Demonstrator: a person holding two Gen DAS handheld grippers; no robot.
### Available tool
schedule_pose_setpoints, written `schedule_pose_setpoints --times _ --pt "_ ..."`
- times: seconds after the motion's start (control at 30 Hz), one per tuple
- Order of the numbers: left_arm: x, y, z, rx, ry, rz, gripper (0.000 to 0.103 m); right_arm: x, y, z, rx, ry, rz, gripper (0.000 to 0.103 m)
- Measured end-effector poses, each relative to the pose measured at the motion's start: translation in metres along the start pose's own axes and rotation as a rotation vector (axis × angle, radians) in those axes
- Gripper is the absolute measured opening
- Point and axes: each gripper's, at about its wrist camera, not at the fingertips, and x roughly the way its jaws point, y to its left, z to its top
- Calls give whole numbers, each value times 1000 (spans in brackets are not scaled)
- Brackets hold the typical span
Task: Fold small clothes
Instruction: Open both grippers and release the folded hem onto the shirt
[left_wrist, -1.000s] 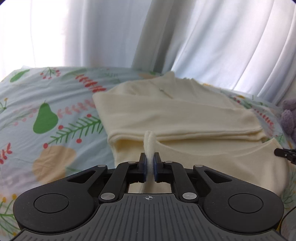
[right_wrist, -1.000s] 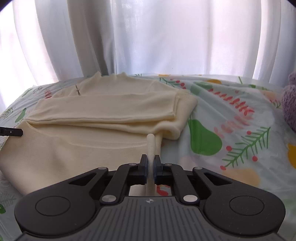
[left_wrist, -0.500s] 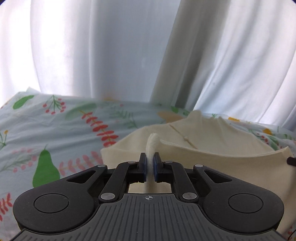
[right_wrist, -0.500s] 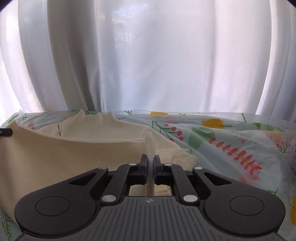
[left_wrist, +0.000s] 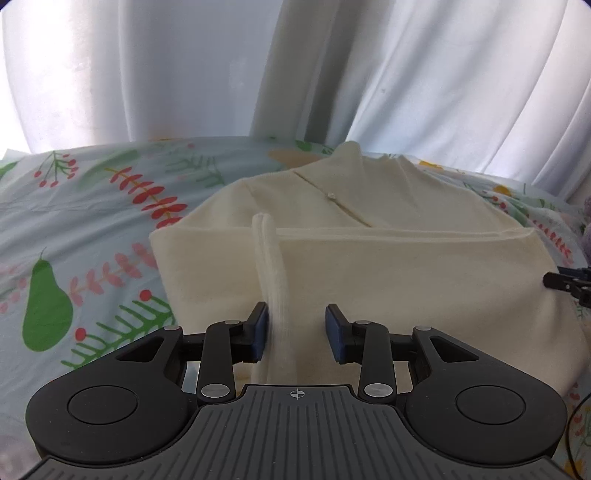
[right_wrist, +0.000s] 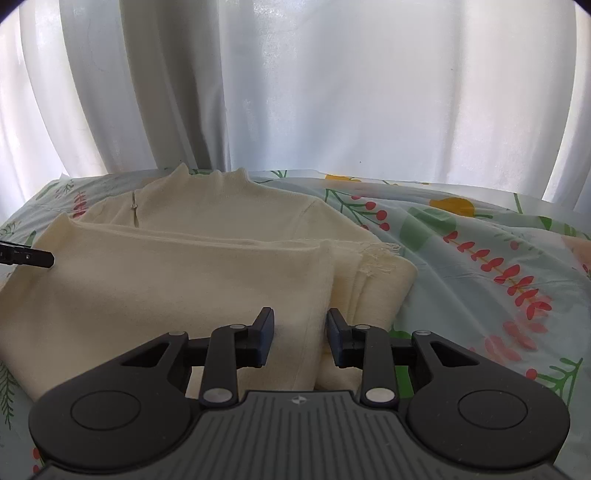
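A cream sweater (left_wrist: 388, 266) lies folded over on the patterned bedsheet (left_wrist: 74, 221); its collar and zip point toward the curtain. My left gripper (left_wrist: 297, 334) is open, and a standing ridge of the sweater's hem (left_wrist: 271, 273) leans against its left pad. My right gripper (right_wrist: 299, 336) is open over the sweater's right edge (right_wrist: 317, 295), with the fabric lying between the fingers. The sweater also shows in the right wrist view (right_wrist: 184, 280). Each gripper's tip shows at the edge of the other's view.
White curtains (right_wrist: 295, 92) hang right behind the bed. The sheet with pears and berries (right_wrist: 498, 277) stretches to the right of the sweater. A purple soft thing (left_wrist: 585, 229) sits at the far right edge.
Both grippers carried the lower hem up and over toward the collar, then opened. The fold now lies on the sweater's upper part.
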Motion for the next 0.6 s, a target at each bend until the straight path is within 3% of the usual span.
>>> schedule_pose_setpoints --times 0.07,0.1,0.2,0.4,0.5,0.6 --pt "2 -4 1 29 9 24 28 1 4 1 -36 7 -20 18" --pt "0 -6 2 44 5 36 11 0 5 2 -51 10 -28 12" --pt "-12 -11 9 79 -27 89 9 -1 10 3 -84 14 -56 6" --pt "-54 -18 52 115 -208 89 9 -24 19 30 -134 -87 -93 5" --pt "-47 -25 77 155 -276 175 9 -19 22 54 -148 -139 -157 5" --pt "-23 -31 97 177 -288 254 10 -5 20 77 -121 -164 -206 5"
